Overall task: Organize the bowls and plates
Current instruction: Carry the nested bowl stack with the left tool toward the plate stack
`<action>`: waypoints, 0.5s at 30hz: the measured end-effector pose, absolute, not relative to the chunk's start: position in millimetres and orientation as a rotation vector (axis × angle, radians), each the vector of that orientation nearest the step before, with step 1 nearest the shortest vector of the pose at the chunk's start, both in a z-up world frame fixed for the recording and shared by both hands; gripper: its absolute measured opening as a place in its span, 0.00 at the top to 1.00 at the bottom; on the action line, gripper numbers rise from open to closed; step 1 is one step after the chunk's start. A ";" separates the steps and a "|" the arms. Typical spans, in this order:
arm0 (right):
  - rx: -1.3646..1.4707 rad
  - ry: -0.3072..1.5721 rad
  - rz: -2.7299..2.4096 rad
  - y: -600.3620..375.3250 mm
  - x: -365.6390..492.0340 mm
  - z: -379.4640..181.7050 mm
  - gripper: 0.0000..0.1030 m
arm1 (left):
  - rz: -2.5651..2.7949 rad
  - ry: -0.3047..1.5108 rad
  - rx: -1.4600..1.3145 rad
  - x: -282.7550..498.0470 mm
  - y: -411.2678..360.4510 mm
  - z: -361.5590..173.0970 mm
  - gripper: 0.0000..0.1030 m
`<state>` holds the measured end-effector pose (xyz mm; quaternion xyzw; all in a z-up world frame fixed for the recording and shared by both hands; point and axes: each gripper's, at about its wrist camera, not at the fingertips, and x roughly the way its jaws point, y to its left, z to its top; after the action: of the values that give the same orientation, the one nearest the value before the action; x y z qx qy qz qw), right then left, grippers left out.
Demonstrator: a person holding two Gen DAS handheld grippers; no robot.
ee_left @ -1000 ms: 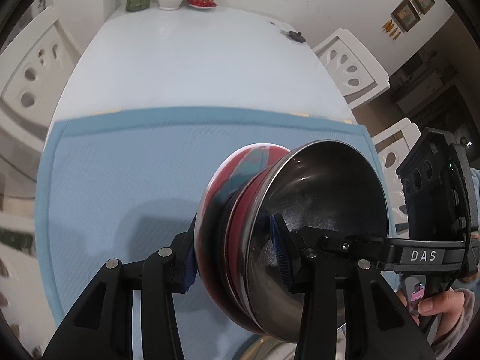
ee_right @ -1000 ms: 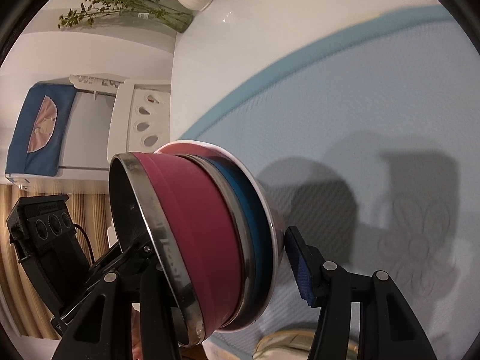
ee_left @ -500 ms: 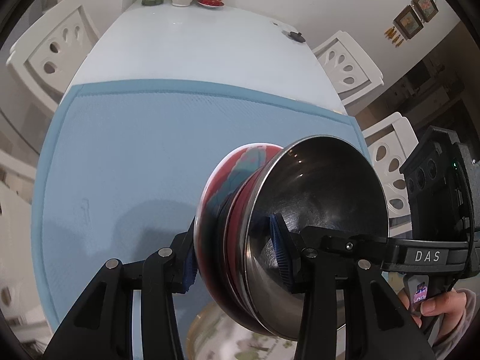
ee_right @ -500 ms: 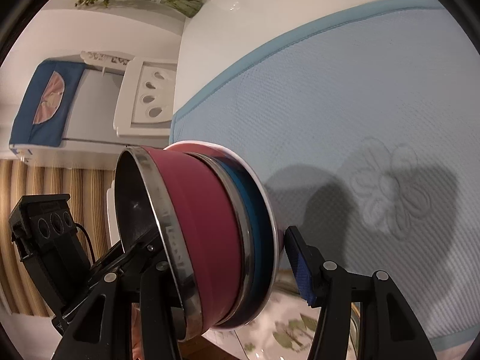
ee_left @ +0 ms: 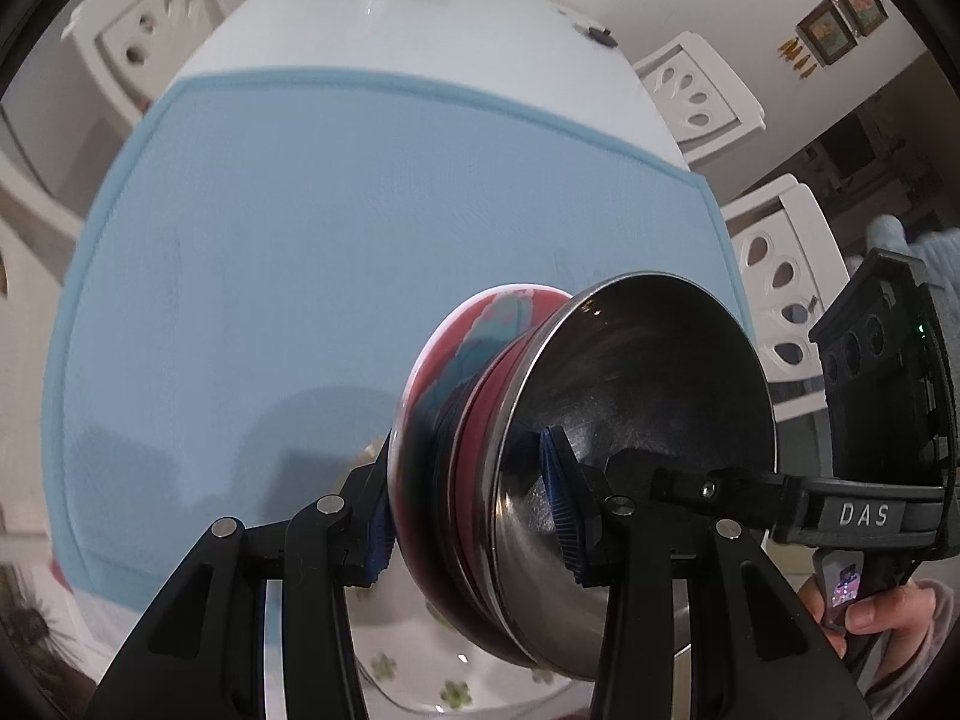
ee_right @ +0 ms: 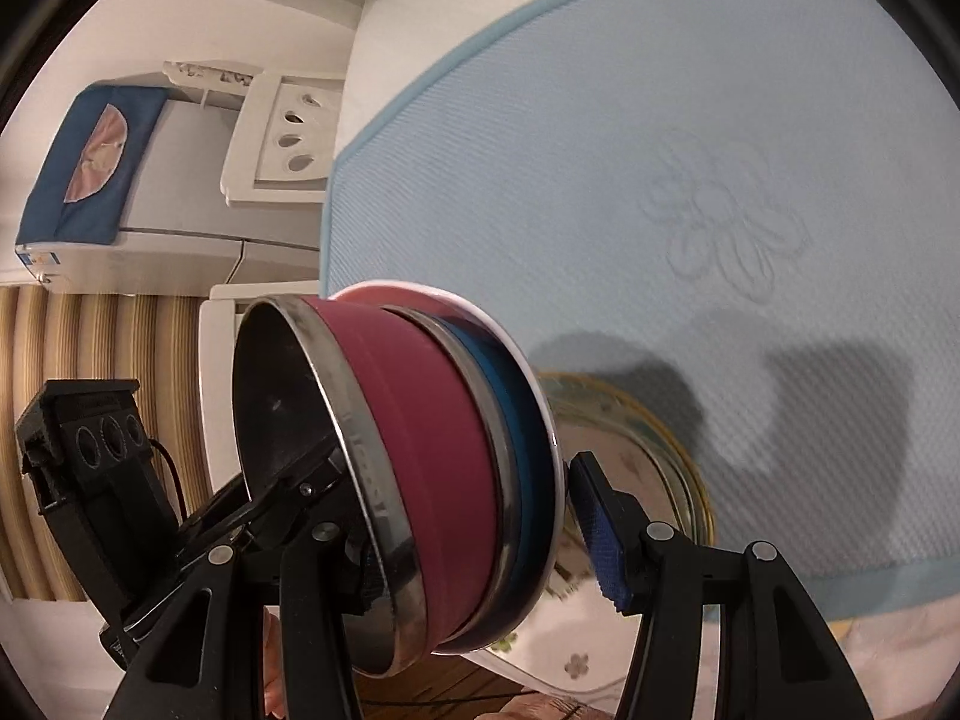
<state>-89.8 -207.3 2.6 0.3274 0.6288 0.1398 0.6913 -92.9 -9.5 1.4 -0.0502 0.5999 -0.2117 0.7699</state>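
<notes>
Left wrist view: a nested stack of bowls [ee_left: 576,456] is held on its side above a blue mat [ee_left: 336,228]. A steel-lined maroon bowl [ee_right: 414,468] sits in a blue bowl [ee_right: 516,456], both inside a white-rimmed red bowl [ee_left: 468,360]. The stack is clamped by the left gripper [ee_left: 474,516], one pad inside the steel lining, the other on the outer base. The right gripper [ee_right: 474,540] is seen straddling the stack; its blue pad [ee_right: 600,540] stands just clear of the rim, and the other finger is hidden, so its grip cannot be told. A gold-rimmed floral plate [ee_right: 648,468] lies beneath on the mat, on a white table [ee_left: 384,24] with white chairs [ee_left: 702,96] around it.
</notes>
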 end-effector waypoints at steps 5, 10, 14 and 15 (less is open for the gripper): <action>0.732 1.426 0.306 -207.4 -113.9 -5.4 0.48 | -0.457 1.326 -0.119 -111.5 -2.4 -9.9 0.62; 0.725 1.443 0.304 -204.6 -129.1 -12.1 0.48 | -0.458 1.343 -0.119 -125.4 3.8 -18.6 0.62; 0.714 1.456 0.299 -202.4 -138.4 -16.7 0.48 | -0.456 1.352 -0.127 -135.3 8.8 -25.7 0.62; 0.712 1.460 0.297 -201.2 -140.1 -17.9 0.48 | -0.454 1.354 -0.128 -136.8 9.9 -26.8 0.62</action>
<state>-140.1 -201.2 -17.9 0.3170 0.6498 0.1322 0.6782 -136.8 9.9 -26.8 -0.0588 0.6206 -0.2081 0.7537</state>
